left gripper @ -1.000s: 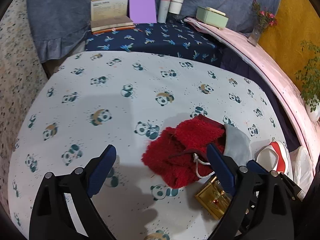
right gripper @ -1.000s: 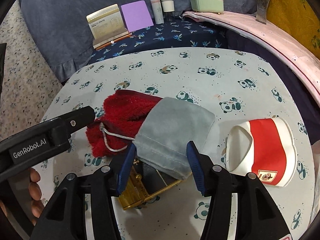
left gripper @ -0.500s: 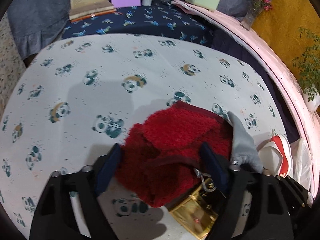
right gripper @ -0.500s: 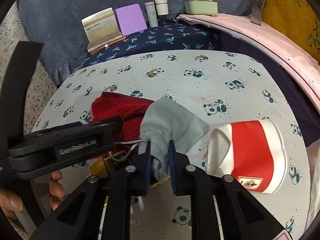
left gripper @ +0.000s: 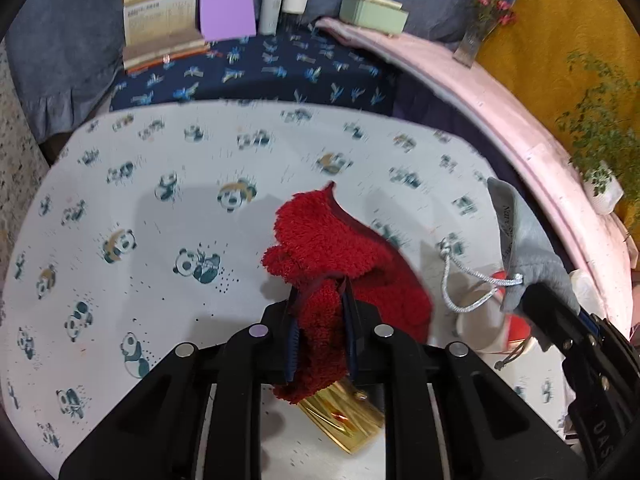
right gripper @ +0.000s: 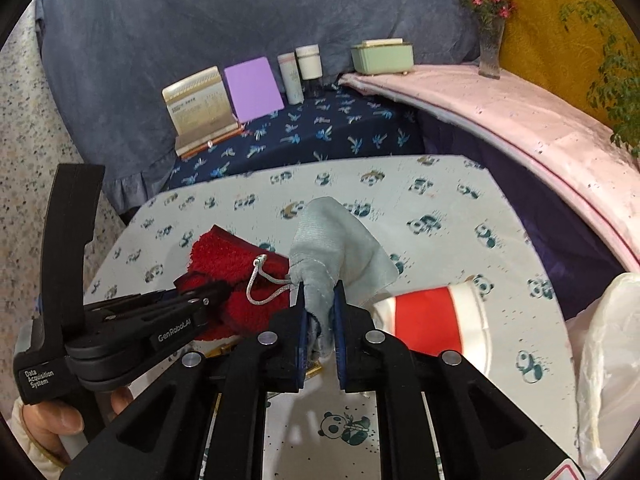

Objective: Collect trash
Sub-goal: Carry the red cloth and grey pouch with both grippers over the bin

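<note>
A fluffy red cloth (left gripper: 328, 236) hangs bunched between the pads of my left gripper (left gripper: 320, 292), whose jaws are closing on it; it is lifted off the panda-print table (left gripper: 160, 240). Under it lies a gold box (left gripper: 344, 420). My right gripper (right gripper: 319, 296) is shut on the neck of a grey drawstring pouch (right gripper: 332, 232), raised above the table with its silver cord (right gripper: 260, 284) dangling. A red and white paper cup (right gripper: 432, 320) lies on its side to the right. In the right wrist view the left gripper (right gripper: 208, 296) and red cloth (right gripper: 224, 256) are at left.
A white plastic bag (right gripper: 608, 360) sits at the table's right edge. On the dark blue cloth behind stand a card box (right gripper: 196, 108), a purple card (right gripper: 252, 88), two bottles (right gripper: 300, 72) and a green box (right gripper: 382, 56). A pink ledge (right gripper: 520, 120) curves along the right. A person's hand (right gripper: 52, 420) holds the left gripper.
My left gripper went from wide open to closed on the red cloth and lifted it. My right gripper closed on the grey pouch and raised it off the table.
</note>
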A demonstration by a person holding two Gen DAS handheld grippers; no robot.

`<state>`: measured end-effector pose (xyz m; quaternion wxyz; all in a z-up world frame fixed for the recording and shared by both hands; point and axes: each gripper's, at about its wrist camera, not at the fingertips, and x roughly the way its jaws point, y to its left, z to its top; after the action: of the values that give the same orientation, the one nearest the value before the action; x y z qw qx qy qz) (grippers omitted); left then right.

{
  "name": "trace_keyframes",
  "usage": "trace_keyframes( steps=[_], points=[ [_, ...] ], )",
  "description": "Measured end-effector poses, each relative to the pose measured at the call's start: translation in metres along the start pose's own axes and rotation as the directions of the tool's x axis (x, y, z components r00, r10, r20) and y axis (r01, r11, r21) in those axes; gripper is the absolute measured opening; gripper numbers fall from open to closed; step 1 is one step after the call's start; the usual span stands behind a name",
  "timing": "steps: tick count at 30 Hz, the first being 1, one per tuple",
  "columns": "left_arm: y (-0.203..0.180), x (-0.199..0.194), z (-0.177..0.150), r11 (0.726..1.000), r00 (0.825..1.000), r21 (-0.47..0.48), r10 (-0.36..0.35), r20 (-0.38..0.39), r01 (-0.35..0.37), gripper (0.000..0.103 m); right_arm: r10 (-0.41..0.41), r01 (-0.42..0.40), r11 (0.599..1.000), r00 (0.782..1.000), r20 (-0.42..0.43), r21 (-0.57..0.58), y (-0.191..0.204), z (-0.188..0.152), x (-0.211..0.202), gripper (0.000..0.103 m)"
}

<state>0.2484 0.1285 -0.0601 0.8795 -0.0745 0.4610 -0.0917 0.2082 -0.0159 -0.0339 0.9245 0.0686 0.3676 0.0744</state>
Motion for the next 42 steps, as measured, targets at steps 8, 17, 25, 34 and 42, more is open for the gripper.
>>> trace_keyframes(
  steps=[8,17,25,34,42],
  points=[
    [-0.037,-0.045,0.004,0.998,0.996,0.048,-0.034,0.082,0.03,0.017,-0.023,0.019,0.999,0.996,0.088,0.04,-0.023,0.01,-0.049,0.01],
    [-0.101,-0.077,-0.007,0.985,0.988,0.151,-0.097,0.117,0.079,0.017,-0.084,0.069,0.992,0.986,0.144,0.105,-0.066,-0.001,-0.098,0.01],
    [-0.172,-0.086,-0.028,0.954,0.98,0.266,-0.171,0.098,0.139,0.017,-0.175,0.14,0.971,0.969,0.176,0.193,-0.118,-0.022,-0.142,0.01],
    [-0.249,-0.081,-0.053,0.901,0.971,0.384,-0.237,0.041,0.203,0.017,-0.281,0.223,0.93,0.943,0.176,0.293,-0.18,-0.051,-0.182,0.01],
    [-0.304,-0.063,-0.074,0.853,0.959,0.449,-0.28,-0.034,0.265,0.017,-0.348,0.273,0.887,0.925,0.153,0.372,-0.228,-0.079,-0.203,0.01]
  ],
)
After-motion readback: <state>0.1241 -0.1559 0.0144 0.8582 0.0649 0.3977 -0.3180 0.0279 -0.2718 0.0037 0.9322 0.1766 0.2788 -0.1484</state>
